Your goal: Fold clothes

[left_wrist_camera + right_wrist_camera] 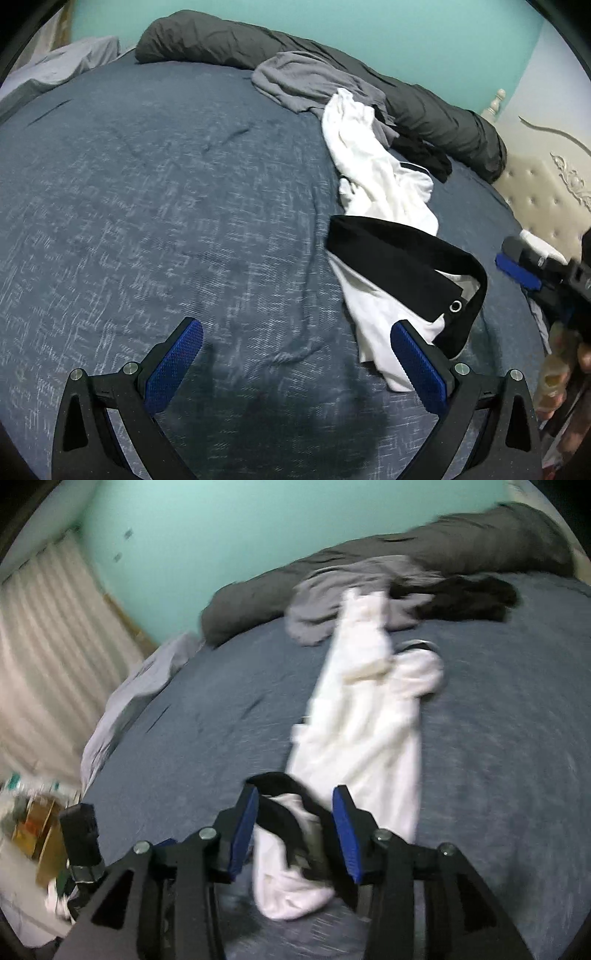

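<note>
White shorts (384, 192) with a black waistband (402, 258) lie crumpled in a long strip on the blue bedspread (166, 206). My left gripper (295, 339) hovers open over bare bedspread, and its right finger (417, 362) overlaps the shorts' near edge. In the right wrist view the shorts (365, 720) stretch away from my right gripper (295, 808). Its pads stand apart with the black waistband (284, 812) and white cloth between them. The right gripper (524, 266) also shows just right of the waistband in the left wrist view.
A grey garment (314, 81) and a black one (424, 155) lie beyond the shorts, against a rolled dark grey duvet (221, 40). A tufted headboard (546, 195) is on the right. A curtain (44, 664) and floor clutter (37, 830) lie off the bed's left side.
</note>
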The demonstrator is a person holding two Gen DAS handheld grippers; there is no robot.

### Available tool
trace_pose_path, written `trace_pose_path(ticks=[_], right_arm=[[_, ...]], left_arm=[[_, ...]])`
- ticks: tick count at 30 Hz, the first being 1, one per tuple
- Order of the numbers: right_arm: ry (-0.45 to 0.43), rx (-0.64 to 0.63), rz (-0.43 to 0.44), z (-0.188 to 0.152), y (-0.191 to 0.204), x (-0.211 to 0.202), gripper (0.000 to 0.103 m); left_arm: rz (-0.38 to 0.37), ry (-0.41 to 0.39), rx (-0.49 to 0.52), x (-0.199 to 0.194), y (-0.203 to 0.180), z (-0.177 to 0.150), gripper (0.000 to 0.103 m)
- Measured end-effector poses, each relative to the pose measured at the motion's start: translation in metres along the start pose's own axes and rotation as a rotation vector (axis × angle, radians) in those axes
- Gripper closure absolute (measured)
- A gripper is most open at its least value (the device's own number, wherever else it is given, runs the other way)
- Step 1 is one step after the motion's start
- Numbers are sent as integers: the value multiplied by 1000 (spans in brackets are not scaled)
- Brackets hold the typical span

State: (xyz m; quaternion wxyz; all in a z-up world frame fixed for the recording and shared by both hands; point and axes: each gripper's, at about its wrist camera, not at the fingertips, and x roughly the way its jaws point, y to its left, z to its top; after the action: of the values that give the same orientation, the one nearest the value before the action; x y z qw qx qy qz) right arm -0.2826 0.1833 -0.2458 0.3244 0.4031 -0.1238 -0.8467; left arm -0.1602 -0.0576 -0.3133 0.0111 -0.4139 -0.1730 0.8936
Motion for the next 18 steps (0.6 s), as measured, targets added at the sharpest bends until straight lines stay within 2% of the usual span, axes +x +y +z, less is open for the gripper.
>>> trace_pose_path(ticks=[4,14,18], right_arm=[[9,39,-57,-13,-16,-2,61],[-70,-66,-103,-29,-5,1,61],[-54,-98,-109,-23,6,11,61]], left_arm=[[6,-9,28,4,-6,5,0],[45,4,17,26,-3,13,0],[49,1,22,31,-8,15,0]])
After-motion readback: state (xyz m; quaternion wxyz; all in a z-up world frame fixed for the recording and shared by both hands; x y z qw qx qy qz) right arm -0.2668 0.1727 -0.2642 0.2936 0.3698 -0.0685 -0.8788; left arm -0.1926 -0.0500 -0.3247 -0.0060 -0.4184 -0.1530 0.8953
